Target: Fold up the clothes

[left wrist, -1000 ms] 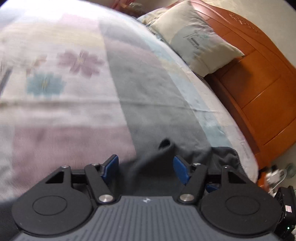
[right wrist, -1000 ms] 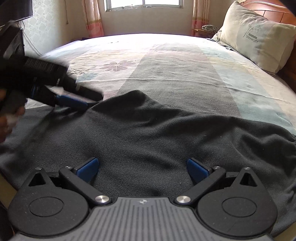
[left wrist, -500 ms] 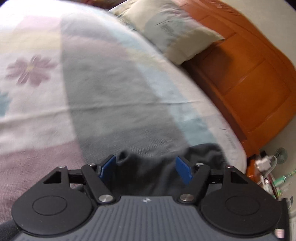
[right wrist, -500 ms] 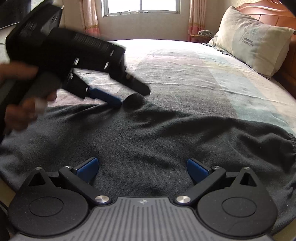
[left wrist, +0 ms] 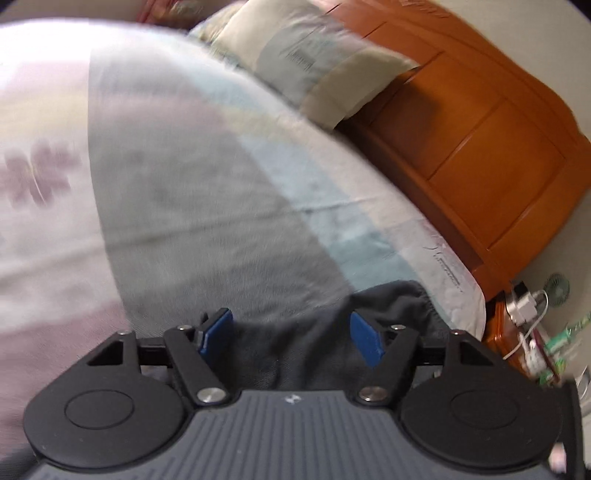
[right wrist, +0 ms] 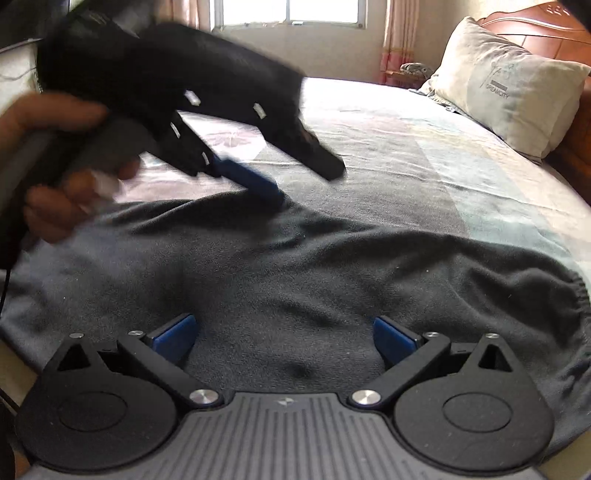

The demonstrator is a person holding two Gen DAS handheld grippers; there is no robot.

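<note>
A dark grey garment (right wrist: 295, 280) lies spread across the near edge of the bed, its elastic hem at the right. It also shows in the left wrist view (left wrist: 391, 306). My left gripper (left wrist: 291, 338) is open, its blue pads over the garment's far edge; in the right wrist view (right wrist: 291, 181) its lower pad (right wrist: 251, 179) touches the raised cloth edge. My right gripper (right wrist: 284, 339) is open and empty, low over the garment's near part.
The bed (right wrist: 388, 147) has a pastel patchwork sheet with flower prints. A pillow (right wrist: 513, 88) leans on the orange wooden headboard (left wrist: 480, 147). A bedside stand with small items (left wrist: 528, 332) is beyond the bed's corner. A window (right wrist: 288, 14) is at the back.
My left gripper has swept to the right along the garment's far edge, pushing a raised fold of cloth with it. My right gripper has stayed in place, open.
</note>
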